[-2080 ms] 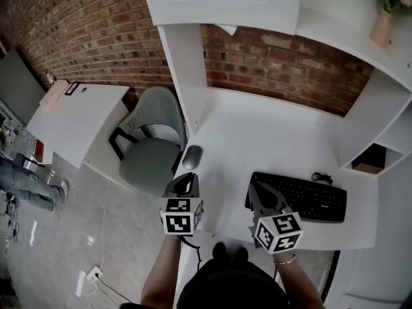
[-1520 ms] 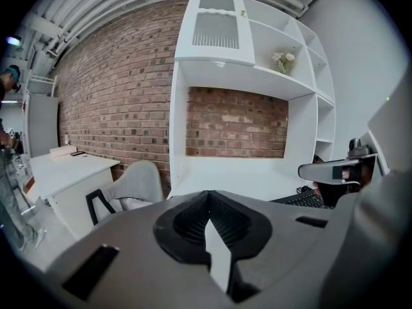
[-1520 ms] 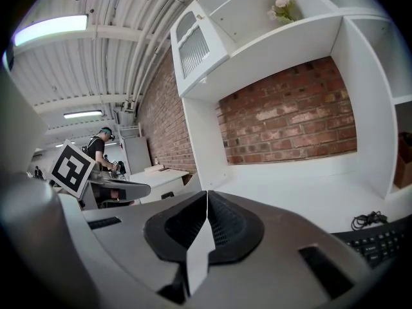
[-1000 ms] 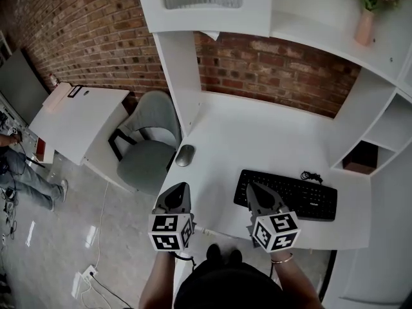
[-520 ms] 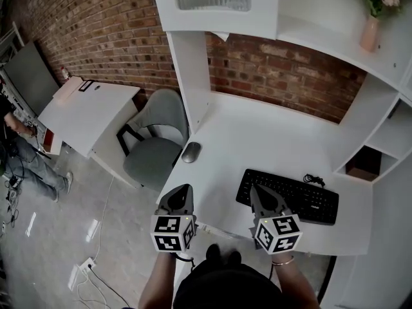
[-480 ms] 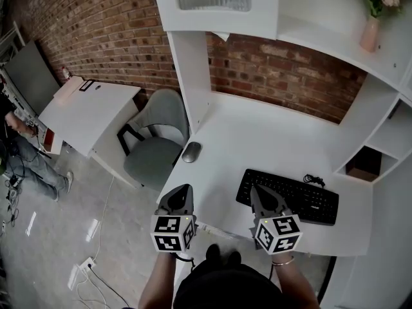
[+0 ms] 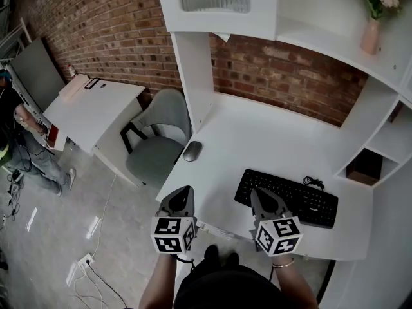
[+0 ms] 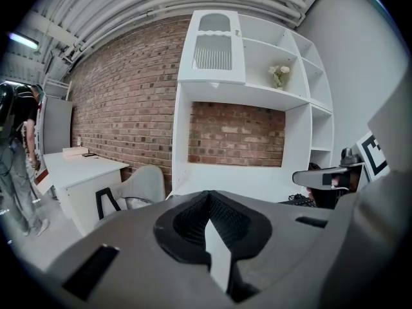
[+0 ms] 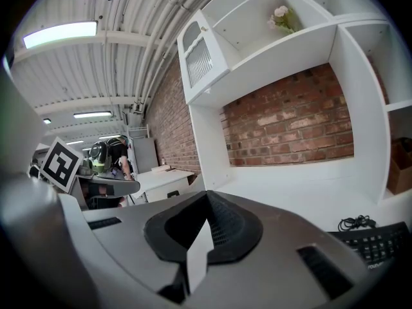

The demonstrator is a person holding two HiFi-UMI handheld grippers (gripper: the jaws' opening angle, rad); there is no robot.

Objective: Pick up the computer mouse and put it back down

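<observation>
We see the computer mouse (image 7: 192,150) at the tabletop's (image 7: 270,140) left edge, up-frame from the nearer left hand-held gripper (image 7: 181,195), long axis roughly along that line; left and right hand-held gripper (image 7: 261,198) both pressed together, empty.
</observation>
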